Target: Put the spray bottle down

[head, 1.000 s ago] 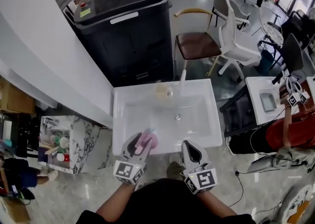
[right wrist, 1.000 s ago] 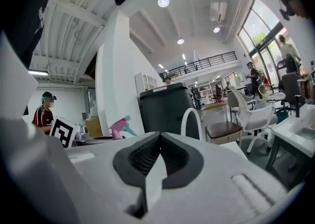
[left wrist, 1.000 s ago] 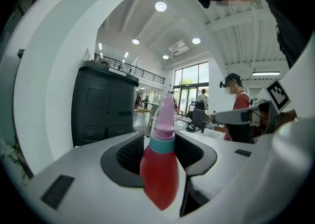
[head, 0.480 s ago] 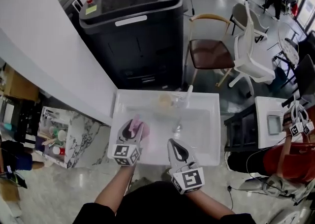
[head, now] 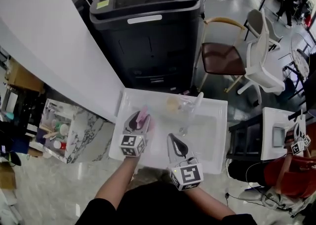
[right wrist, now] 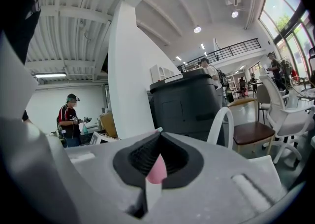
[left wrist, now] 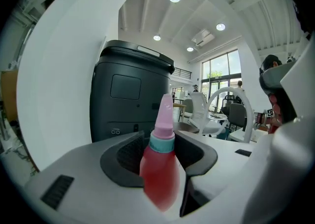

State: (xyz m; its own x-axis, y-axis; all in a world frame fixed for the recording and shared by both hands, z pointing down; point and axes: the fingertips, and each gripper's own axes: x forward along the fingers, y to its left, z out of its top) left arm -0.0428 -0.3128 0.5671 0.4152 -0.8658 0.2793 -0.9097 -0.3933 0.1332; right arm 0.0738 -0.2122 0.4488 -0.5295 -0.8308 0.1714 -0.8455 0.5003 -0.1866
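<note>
The spray bottle (head: 146, 117) has a red-pink body, a teal collar and a pink cap. It stands upright between the jaws of my left gripper (head: 139, 116), which is shut on it over the left part of the white sink (head: 210, 137). In the left gripper view the bottle (left wrist: 160, 178) fills the gap of the left gripper (left wrist: 160, 142). My right gripper (head: 171, 138) hovers over the sink's front middle, to the right of the bottle. The right gripper's (right wrist: 158, 133) tips meet, and a pink and white sliver shows in the slit behind them.
A white faucet (head: 196, 103) and a yellowish object (head: 172, 103) are at the sink's back. A tall black bin (head: 148, 26) stands behind it, and a brown-seated chair (head: 224, 57) to the right. A white wall runs along the left. A marble shelf (head: 57, 132) holds small items.
Both grippers have moved from the sink's front edge farther in over the basin. The left one carried the bottle with it and still holds it. The right gripper has also drifted left.
</note>
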